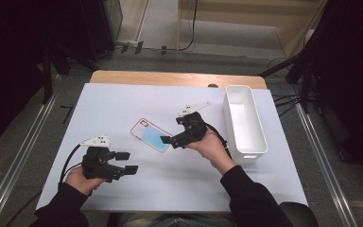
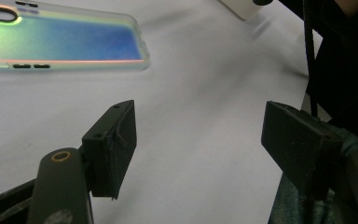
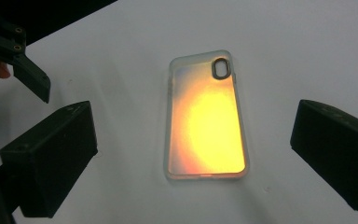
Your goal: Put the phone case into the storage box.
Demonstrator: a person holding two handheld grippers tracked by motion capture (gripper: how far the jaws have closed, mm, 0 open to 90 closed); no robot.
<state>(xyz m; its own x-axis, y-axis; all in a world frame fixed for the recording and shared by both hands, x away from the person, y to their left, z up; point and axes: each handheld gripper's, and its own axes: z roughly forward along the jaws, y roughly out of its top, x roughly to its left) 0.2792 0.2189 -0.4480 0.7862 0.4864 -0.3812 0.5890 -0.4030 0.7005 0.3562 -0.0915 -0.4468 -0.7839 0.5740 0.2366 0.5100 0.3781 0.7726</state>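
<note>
— Right claw (image 1: pixel 166 140) is hanging just at the near end of the phone case (image 1: pixel 150 135), jaws spread wide and holding nothing. Are you seeing that?

— I am. Along that claw's own view the phone case (image 3: pixel 207 116) is lying flat between the two black jaws, camera cutout at the far end, and neither jaw is touching it.

— And the left claw (image 1: pixel 126 163)?

— It's sitting low over the table (image 1: pixel 123 99), nearer the person, also gaping wide and empty. Its jaws are pointing toward the right hand (image 1: pixel 212 149).

— Where's the case lying on the table?

— Roughly mid-sheet, lying at a slant, well to the left of the white bin (image 1: pixel 244 124). From the left claw's view the phone case (image 2: pixel 65 39) is glowing blue-green, lying up beyond the jaws and well apart from them.
</note>
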